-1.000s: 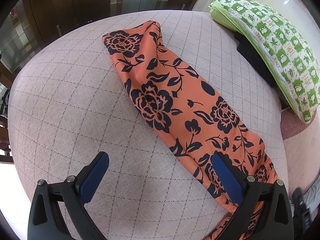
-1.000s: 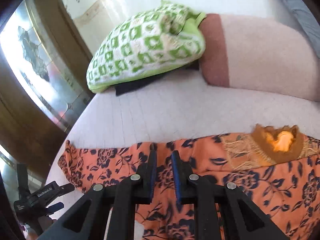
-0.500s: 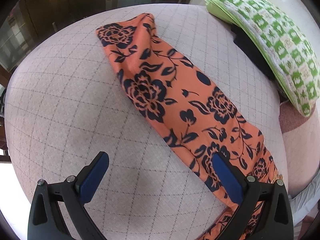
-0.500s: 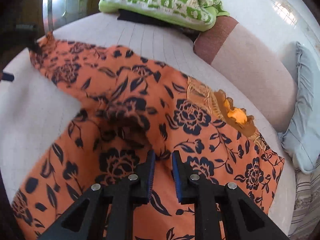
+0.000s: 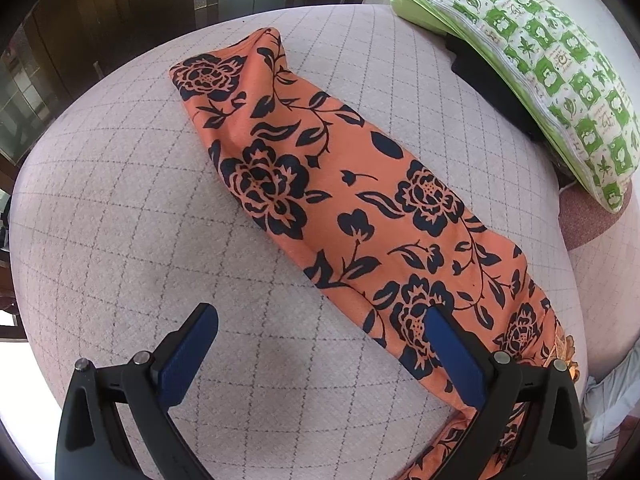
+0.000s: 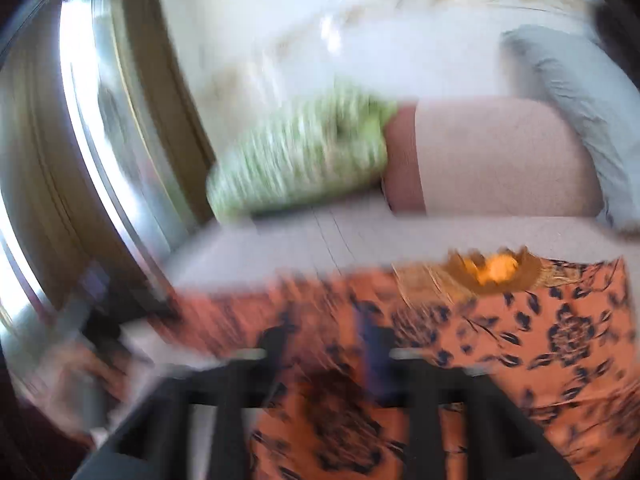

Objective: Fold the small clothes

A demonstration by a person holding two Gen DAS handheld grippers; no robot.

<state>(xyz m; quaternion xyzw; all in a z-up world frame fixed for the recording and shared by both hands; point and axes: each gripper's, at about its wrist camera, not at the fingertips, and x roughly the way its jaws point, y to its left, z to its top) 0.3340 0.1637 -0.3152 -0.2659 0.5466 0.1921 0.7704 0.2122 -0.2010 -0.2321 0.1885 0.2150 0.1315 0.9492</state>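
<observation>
While my right claw (image 6: 320, 344) swings, its jaws are opening off the orange cloth (image 6: 500, 344) | my left claw (image 5: 316, 344) stays released above it.

An orange garment (image 5: 340, 200) with a dark floral print lies folded into a long strip across a pinkish quilted cushion (image 5: 140, 220), running from the far middle toward the near right. The left gripper (image 5: 320, 344) hangs above the near end with its jaws wide apart; its right finger (image 5: 456, 356) is over the cloth, its left finger (image 5: 188, 352) over bare quilting, nothing between them. At the far right a green and white pillow (image 5: 540, 64) rests on something black (image 5: 488, 80). Dark wooden doors (image 5: 100, 12) with glass panes stand behind.
</observation>
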